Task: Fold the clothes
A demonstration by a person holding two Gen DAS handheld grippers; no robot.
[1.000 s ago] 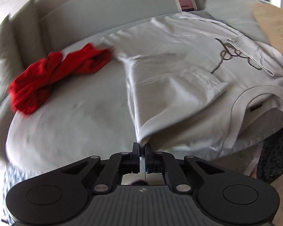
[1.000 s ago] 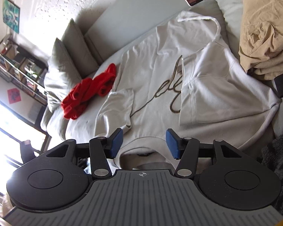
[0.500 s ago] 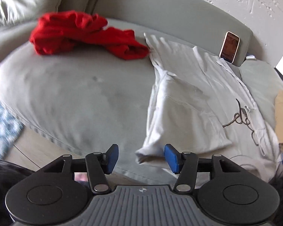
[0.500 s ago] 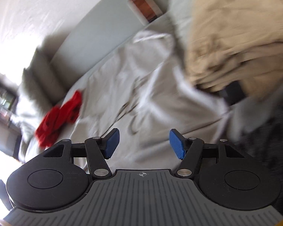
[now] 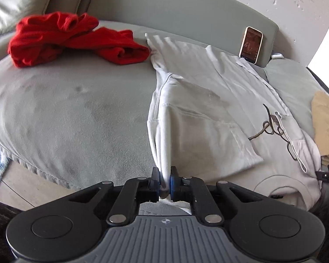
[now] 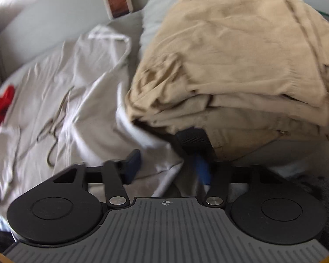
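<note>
Left claw pinching the white hoodie's edge, right claw spread at its far corner.

Nearest, the left claw (image 5: 164, 180) is clamped on a gathered fold of the white hoodie (image 5: 204, 100), which lies spread across the grey sofa (image 5: 65, 109) with its drawstring (image 5: 272, 129) looped on the chest. The right claw (image 6: 167, 164) stands wide, blue pads either side of the hoodie's corner, just under a folded tan garment (image 6: 241, 65); this view is blurred. Further back lies a crumpled red garment (image 5: 72, 39) touching the hoodie's far edge, and a phone (image 5: 251, 45) leans on the backrest.
</note>
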